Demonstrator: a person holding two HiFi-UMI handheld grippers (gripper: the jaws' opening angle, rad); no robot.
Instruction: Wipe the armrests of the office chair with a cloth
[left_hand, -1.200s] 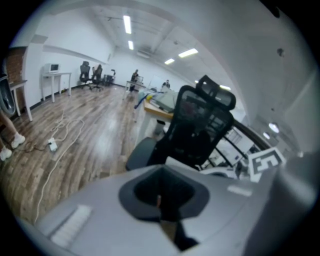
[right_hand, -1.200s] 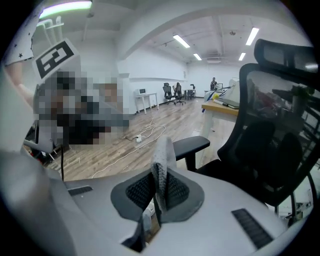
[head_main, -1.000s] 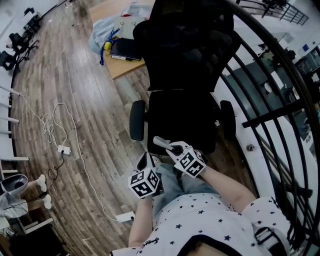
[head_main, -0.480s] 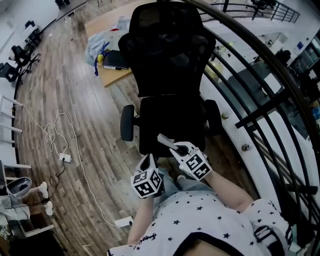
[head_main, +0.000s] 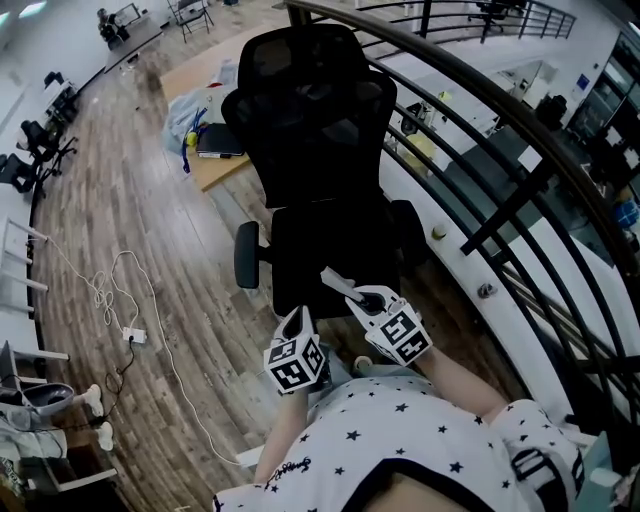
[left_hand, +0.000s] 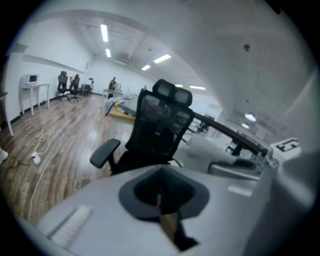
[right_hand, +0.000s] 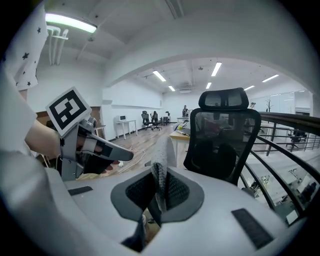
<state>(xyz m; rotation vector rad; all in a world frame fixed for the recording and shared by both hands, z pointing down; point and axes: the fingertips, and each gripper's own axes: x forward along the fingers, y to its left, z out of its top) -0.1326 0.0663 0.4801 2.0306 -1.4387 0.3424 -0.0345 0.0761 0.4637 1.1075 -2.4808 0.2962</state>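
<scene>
Black mesh office chair (head_main: 318, 150) stands upright between the black railing (head_main: 520, 190) and the wooden surface (head_main: 215, 165), seat toward the person, headrest away.

Head view shows both armrests, long axes running away from the person. Left-hand armrest (head_main: 247, 255) is plain. Right-hand armrest (head_main: 408, 228) is dark on dark, outline hard to make out. Left tool view shows one armrest only. Right tool view shows none, the chair's seat cut off by the tool body.

Left tool (head_main: 297, 316): jaws closed together, nothing between; its own view is blurred.

Right tool (head_main: 330, 276) pinches a thin grey knit cloth (right_hand: 160, 175), seen edge-on, pointing at the chair, short of both armrests. Head view cannot separate cloth from jaws.
</scene>
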